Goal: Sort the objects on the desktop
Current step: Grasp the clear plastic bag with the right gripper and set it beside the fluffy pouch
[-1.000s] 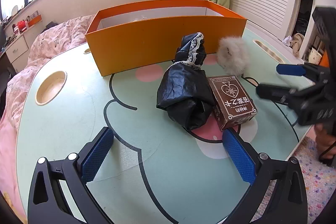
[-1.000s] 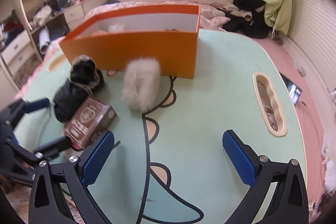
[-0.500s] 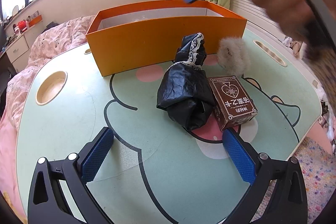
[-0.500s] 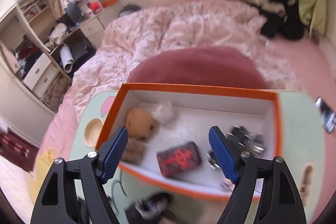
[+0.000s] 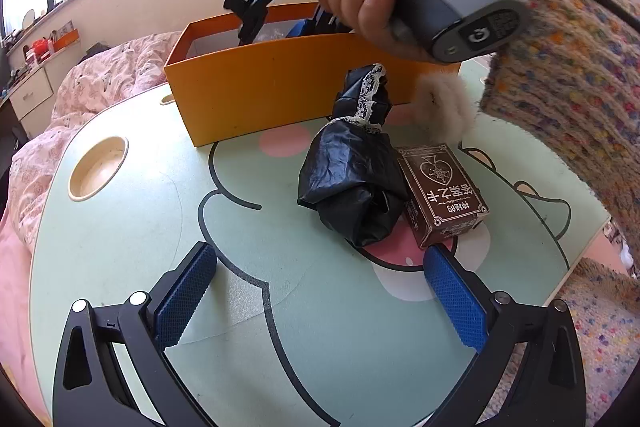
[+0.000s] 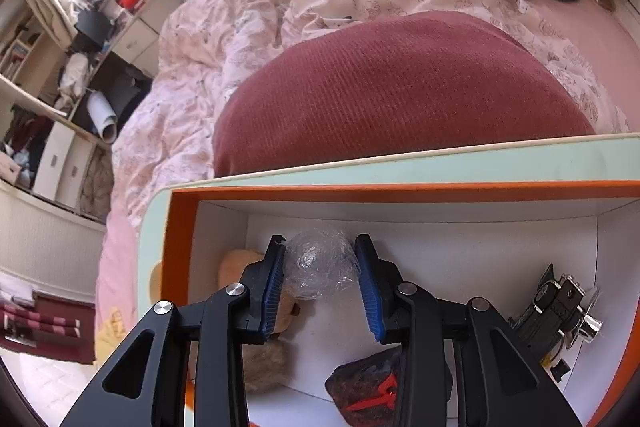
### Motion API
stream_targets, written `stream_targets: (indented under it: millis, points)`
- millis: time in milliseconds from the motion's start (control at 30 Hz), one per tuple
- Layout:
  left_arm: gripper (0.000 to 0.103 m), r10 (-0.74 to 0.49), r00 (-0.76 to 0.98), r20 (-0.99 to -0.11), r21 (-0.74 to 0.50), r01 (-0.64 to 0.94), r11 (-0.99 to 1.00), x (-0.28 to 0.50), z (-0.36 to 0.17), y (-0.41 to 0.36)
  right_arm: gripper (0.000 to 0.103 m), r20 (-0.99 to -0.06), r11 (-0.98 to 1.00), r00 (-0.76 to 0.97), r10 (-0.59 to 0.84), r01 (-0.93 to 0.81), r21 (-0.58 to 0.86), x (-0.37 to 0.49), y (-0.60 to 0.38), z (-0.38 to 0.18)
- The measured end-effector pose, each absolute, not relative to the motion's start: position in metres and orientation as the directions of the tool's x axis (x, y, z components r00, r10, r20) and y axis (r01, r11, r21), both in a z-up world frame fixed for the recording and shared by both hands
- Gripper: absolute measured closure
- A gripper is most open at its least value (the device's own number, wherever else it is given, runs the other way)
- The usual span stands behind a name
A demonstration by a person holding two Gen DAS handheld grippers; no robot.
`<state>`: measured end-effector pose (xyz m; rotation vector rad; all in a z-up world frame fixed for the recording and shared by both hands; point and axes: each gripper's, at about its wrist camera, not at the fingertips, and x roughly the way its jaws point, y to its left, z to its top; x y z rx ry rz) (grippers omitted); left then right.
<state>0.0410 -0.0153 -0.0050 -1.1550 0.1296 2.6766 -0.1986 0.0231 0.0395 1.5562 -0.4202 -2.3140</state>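
The left tongs (image 5: 316, 295) gape empty above the worktop (image 5: 120, 251), while inside the orange box (image 6: 182, 223), near its far left corner, the right tongs (image 6: 320, 285) are narrowed around a clear crumpled plastic ball (image 6: 322, 263), seemingly light, squashy and slippery, best pinched across its middle.

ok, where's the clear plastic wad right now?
Right wrist view: the clear plastic wad lies inside the orange box, near its far-left corner, between the right hand-held gripper pads, beside a tan plush toy.

orange box (image 5: 280, 87), black bag (image 5: 352, 183), brown card pack (image 5: 444, 195)
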Motion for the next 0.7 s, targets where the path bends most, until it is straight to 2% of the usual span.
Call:
stream_targets:
  millis: [167, 367, 533, 700]
  points:
    - [0.0, 0.168, -0.666, -0.727, -0.007, -0.238, -0.971, 0.041, -0.005, -0.014, 0.069, -0.761, -0.879, -0.446, -0.471, 0.167, 0.446, -0.16, 0.044, 0.074]
    - [0.0, 0.167, -0.666, -0.727, -0.007, -0.237, -0.971, 0.041, -0.005, -0.014, 0.069, -0.682, -0.887, -0.567, -0.462, 0.285, 0.364, -0.069, 0.084, 0.107]
    - [0.0, 0.166, -0.665, -0.728, -0.006, -0.236, -0.972, 0.042, -0.006, -0.014, 0.068, -0.706, -0.926, -0.599, -0.378, 0.245, 0.287, -0.01, 0.129, 0.078]
    - [0.0, 0.164, -0.664, -0.729, -0.004, -0.235, -0.972, 0.042, -0.006, -0.013, 0.068, -0.739, -0.924, -0.56, -0.375, 0.165, 0.344, -0.003, 0.154, 0.035]
